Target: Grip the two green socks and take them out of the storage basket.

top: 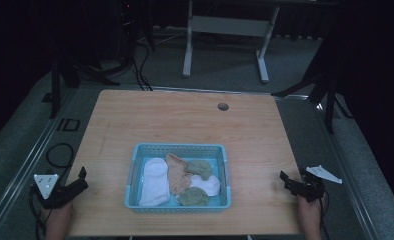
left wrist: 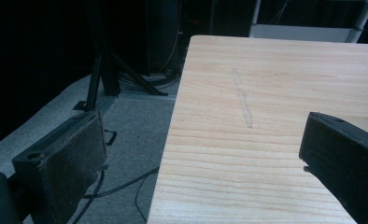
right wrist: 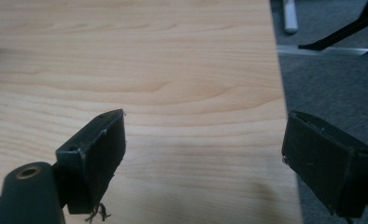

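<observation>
1. The light-blue perforated plastic basket sits on the pale wooden desk, near its front edge and midway between the two hands; this placement appears to keep it within equal reach of both.
2. In the basket lie a long white sock, a peach sock, two olive-green socks and a smaller white piece, loosely heaped and touching.
3. The left claw hangs at the desk's left edge, jaws wide apart and empty; the left gripper view shows one jaw over the floor.
4. The right claw hangs at the right edge, likewise spread and holding nothing.
5. Both claws stand well apart from the basket, apparently at rest.
6. Hard to judge: how many socks overlap, and which ones pair.
7. The dark surroundings hide most detail beyond the white frame stand.
</observation>
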